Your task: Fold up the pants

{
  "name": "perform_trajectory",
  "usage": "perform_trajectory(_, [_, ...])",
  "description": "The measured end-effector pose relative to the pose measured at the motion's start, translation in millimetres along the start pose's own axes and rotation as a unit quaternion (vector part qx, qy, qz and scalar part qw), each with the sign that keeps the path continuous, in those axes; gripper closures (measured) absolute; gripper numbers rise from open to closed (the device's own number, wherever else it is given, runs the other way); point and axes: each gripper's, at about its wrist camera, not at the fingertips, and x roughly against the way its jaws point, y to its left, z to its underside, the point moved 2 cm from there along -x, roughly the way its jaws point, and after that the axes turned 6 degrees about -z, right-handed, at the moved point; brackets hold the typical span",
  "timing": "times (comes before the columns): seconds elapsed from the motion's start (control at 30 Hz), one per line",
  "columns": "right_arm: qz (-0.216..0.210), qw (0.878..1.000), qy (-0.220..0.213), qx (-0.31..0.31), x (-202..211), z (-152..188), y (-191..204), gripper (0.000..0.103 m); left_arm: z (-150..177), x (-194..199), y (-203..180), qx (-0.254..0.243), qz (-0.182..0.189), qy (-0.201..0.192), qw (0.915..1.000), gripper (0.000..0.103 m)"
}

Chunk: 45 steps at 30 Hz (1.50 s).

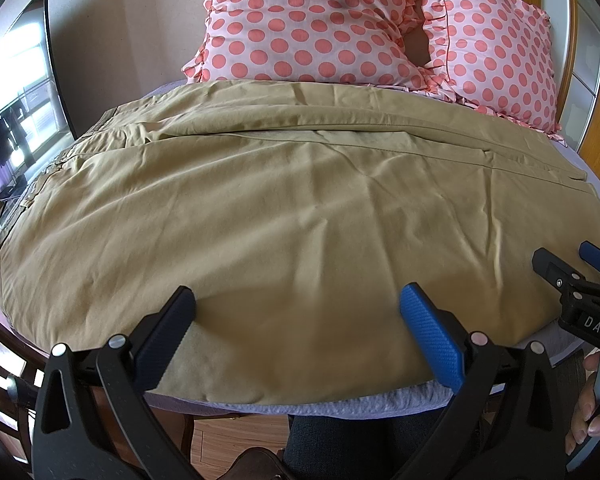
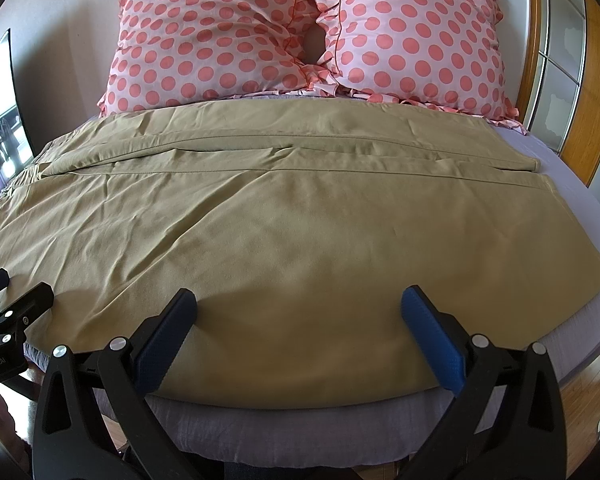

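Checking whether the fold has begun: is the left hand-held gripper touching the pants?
Cannot tell. In the left wrist view the left hand-held gripper is open over the khaki pants near their front edge, but no view shows contact or a gap.

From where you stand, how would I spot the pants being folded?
Look at the bed with two pink polka-dot pillows at its head. The pants lie spread flat just below them: the only plain khaki cloth, on a lavender sheet.
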Motion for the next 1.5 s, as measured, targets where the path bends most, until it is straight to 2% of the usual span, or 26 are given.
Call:
perform_trajectory(1.23, [-0.004, 1.000, 0.007, 0.002, 0.9, 2.5, 1.4, 0.001, -0.2, -0.3, -0.3, -0.001, 0.001, 0.002, 1.0000, 0.002])
perform_trajectory(1.33, [-0.018, 1.000, 0.017, -0.014, 3.8, -13.8, -10.8, 0.001, -1.1, 0.6, 2.3, -0.007, 0.006, 0.006, 0.9999, 0.002])
perform_trajectory(1.4, [0.001, 0.999, -0.001, -0.036, 11.0, -42.4, -35.6, 0.001, -5.2, 0.1, 2.4, -0.015, 0.010, 0.011, 0.9998, 0.002])
perform_trajectory(1.5, [0.048, 0.995, -0.012, -0.088, 6.0, -98.9, -87.6, 0.001, -16.2, 5.1, 6.5, -0.023, -0.007, -0.015, 0.9996, 0.002])
